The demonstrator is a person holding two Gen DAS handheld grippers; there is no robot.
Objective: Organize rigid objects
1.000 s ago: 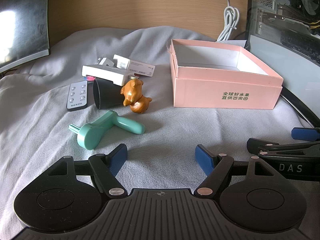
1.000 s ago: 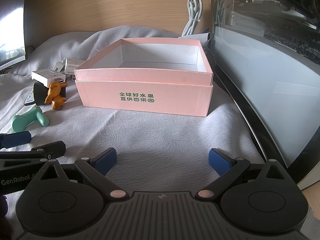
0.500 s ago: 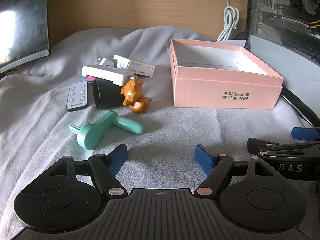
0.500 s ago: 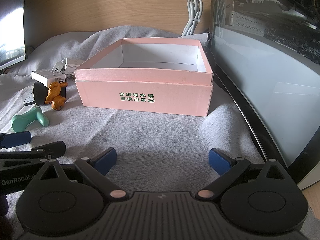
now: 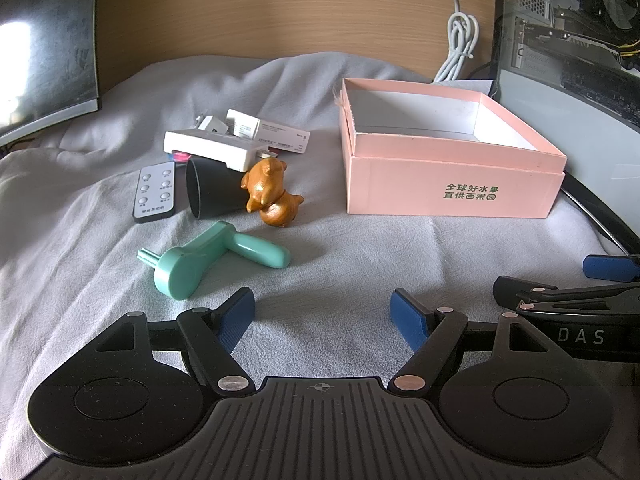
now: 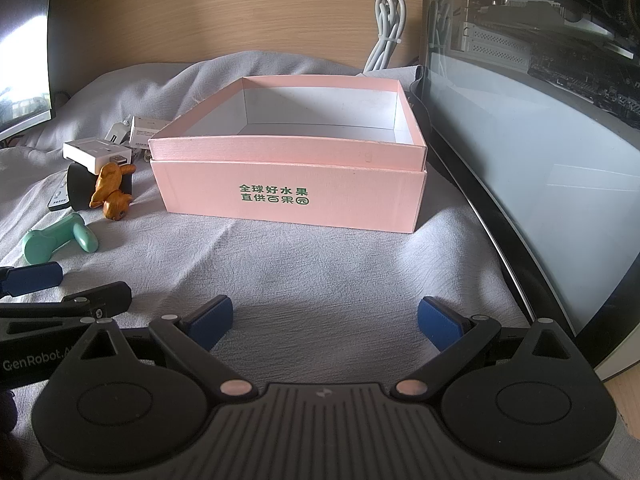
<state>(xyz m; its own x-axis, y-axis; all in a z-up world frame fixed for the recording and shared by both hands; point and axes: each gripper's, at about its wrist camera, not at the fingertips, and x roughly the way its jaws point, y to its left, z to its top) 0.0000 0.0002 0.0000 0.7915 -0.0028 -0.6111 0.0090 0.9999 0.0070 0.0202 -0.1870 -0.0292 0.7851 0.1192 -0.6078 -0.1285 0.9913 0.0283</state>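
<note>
An open pink box stands on a grey cloth, its inside white and bare. Left of it lie a teal plastic handle, a brown animal figurine, a black cup on its side, a grey remote and white adapters and small boxes. My left gripper is open and empty, low over the cloth, just near of the teal handle. My right gripper is open and empty, in front of the pink box.
A dark monitor stands at the back left. A glass-sided computer case walls off the right side. A bundled white cable hangs against the wooden back panel. The grey cloth covers the surface.
</note>
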